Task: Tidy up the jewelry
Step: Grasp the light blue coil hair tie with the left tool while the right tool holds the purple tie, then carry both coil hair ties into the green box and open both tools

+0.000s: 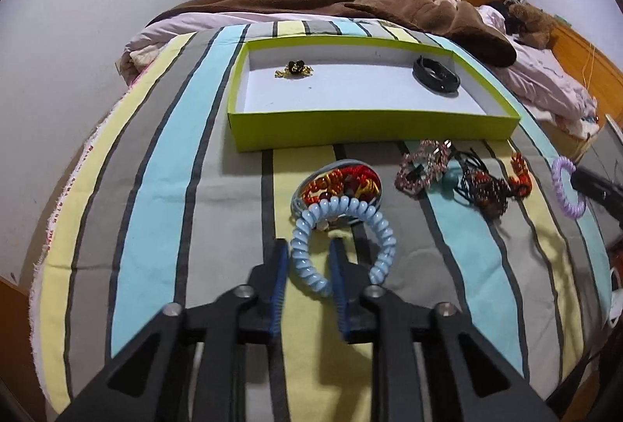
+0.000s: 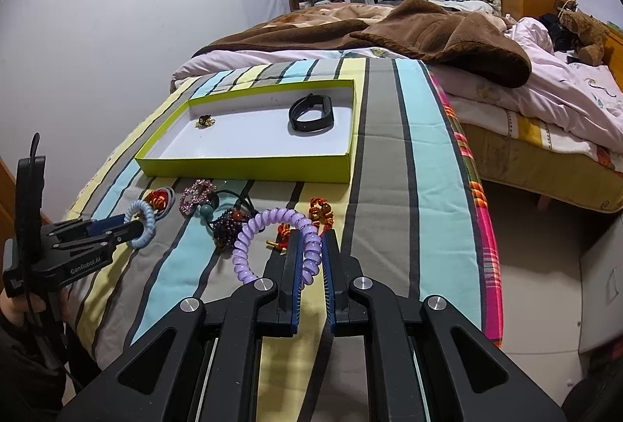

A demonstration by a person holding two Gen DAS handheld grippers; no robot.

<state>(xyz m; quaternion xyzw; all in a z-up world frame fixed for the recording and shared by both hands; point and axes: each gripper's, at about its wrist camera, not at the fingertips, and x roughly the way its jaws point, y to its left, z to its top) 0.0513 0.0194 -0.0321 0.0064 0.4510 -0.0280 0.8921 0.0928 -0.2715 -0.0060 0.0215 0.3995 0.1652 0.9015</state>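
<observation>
Where the striped cloth [image 1: 163, 165] covers the table, a lime-walled tray [image 1: 373, 132] lies at 12 o'clock of both claws, holding a gold-and-black brooch [image 1: 294, 69] and a black band [image 1: 436, 74]. Loose pieces crowd the cloth before the tray: red-and-gold clip [image 1: 342, 184], pink rhinestone clip [image 1: 422, 165], dark beaded tie [image 1: 486, 190], red knot charm [image 1: 520, 174]. Left claw [image 1: 309, 254]: jaws part-closed astride one side of the blue coil tie [image 1: 342, 239]; grip not confirmed. Right claw [image 2: 311, 247]: closed on the purple coil tie [image 2: 272, 239], loop hanging toward 10 o'clock. Room: bed with brown blanket [image 2: 428, 29], window, chair beyond.
</observation>
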